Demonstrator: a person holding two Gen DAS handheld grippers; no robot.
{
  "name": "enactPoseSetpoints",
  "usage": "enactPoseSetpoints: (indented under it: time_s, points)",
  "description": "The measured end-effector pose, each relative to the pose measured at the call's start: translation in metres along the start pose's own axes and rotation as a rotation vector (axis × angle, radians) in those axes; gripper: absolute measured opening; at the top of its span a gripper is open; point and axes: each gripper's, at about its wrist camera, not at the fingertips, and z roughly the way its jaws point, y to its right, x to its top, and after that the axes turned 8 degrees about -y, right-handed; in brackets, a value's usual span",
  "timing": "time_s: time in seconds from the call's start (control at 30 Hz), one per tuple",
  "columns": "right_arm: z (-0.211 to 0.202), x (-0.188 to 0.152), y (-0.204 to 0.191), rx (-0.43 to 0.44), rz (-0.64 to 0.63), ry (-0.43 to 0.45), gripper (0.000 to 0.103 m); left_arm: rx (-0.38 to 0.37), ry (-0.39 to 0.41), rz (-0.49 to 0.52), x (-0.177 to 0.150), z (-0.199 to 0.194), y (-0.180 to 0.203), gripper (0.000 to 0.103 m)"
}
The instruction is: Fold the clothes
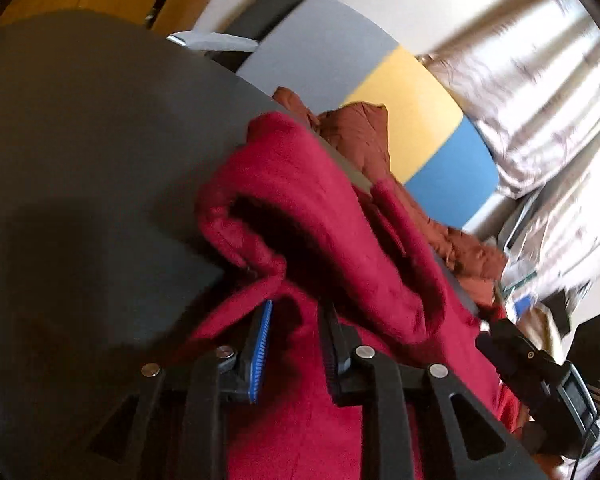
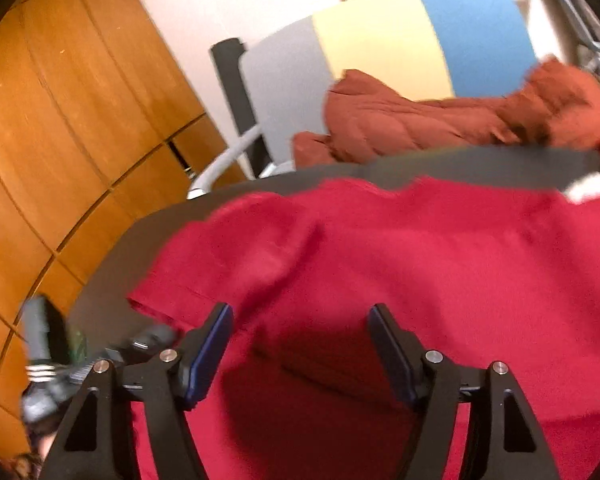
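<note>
Red garment (image 2: 380,264): soft, napped knit, spread on the dark grey table (image 1: 80,140), one edge doubled over in a thick rounded roll, judged a fold in progress. Left gripper (image 1: 296,344): jaws parted narrowly, cloth between them, pads apparently not pressing. Right gripper (image 2: 300,344): jaws wide, empty, above the garment. Rust quilted garment (image 2: 420,120): crumpled beyond the table's far edge, likely awaiting folding.

The left gripper (image 1: 296,320) is angled downward, its jaws narrowly parted. The right gripper (image 2: 300,344) is angled downward, jaws spread wide.
</note>
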Motion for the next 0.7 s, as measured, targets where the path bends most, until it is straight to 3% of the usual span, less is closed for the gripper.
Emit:
enactPoseSetpoints:
  time_s: [0.17,0.3,0.33,0.37,0.4,0.57,0.63,0.7]
  points:
    - [0.043,0.034,-0.071,-0.164,-0.281,-0.07,0.072,-0.025,0.031,0.001,0.015,0.0,0.001,0.022]
    - [0.093,0.04,-0.074,-0.296,-0.342,-0.186,0.066,-0.041,0.027,-0.043,0.018,0.009,-0.014,0.023]
    - [0.105,0.041,-0.074,-0.329,-0.354,-0.217,0.047,-0.055,0.017,-0.06,0.019,0.011,-0.019,0.023]
    - [0.107,0.042,-0.066,-0.336,-0.328,-0.218,0.02,-0.077,0.023,-0.074,0.019,0.011,-0.023,0.023]
    - [0.1,0.044,-0.055,-0.317,-0.275,-0.195,0.013,-0.09,0.032,-0.091,0.018,0.01,-0.027,0.023]
    - [0.027,0.039,0.01,-0.162,0.059,0.006,0.011,-0.097,0.038,-0.091,0.014,0.009,-0.027,0.023]
    - [0.007,0.027,0.038,-0.108,0.18,0.038,0.011,-0.098,0.039,-0.093,0.014,0.009,-0.027,0.023]
    - [0.009,0.014,0.062,0.007,0.287,0.005,0.011,-0.096,0.04,-0.092,0.013,0.008,-0.027,0.023]
